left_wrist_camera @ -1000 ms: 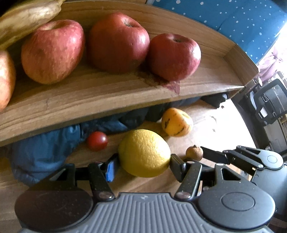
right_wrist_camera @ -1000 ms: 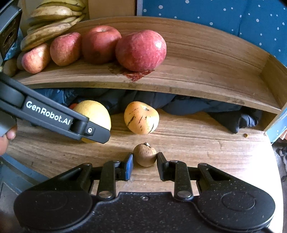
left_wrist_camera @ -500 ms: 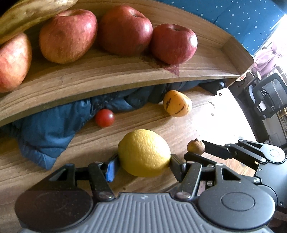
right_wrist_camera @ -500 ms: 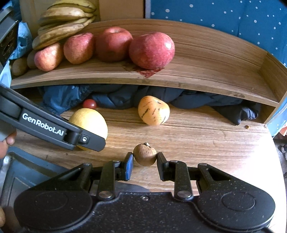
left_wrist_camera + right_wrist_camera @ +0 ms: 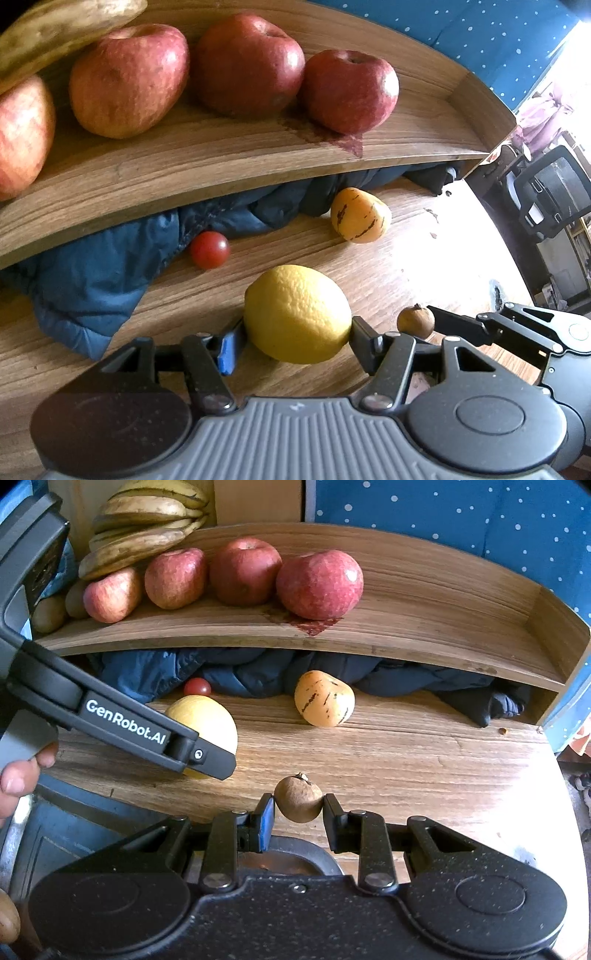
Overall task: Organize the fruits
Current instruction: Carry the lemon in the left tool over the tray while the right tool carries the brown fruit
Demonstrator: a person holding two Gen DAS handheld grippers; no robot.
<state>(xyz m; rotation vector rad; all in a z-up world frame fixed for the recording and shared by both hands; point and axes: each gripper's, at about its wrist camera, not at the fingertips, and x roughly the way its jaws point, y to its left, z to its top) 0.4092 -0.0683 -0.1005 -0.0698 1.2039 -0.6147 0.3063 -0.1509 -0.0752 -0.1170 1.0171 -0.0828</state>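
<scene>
My left gripper [image 5: 295, 332] is shut on a yellow lemon [image 5: 297, 314] and holds it above the wooden table [image 5: 424, 258]. The lemon also shows in the right wrist view [image 5: 210, 720], partly hidden behind the left gripper's arm. My right gripper [image 5: 298, 808] is shut on a small brown round fruit [image 5: 298, 799], which also shows in the left wrist view [image 5: 415, 321]. An orange striped fruit [image 5: 324, 698] and a cherry tomato [image 5: 197, 687] lie on the table. Several red apples [image 5: 319, 585] and bananas [image 5: 147, 535] sit on the curved wooden shelf [image 5: 424, 627].
A dark blue jacket [image 5: 92, 273] is stuffed under the shelf along the table's back. A blue dotted wall [image 5: 461, 513] stands behind the shelf. A dark round object [image 5: 291, 860] lies below my right gripper at the table's front edge. An office chair [image 5: 550, 192] is at the right.
Both grippers have pulled back from the shelf with their fruits held. The shelf, tomato and striped fruit now look farther away.
</scene>
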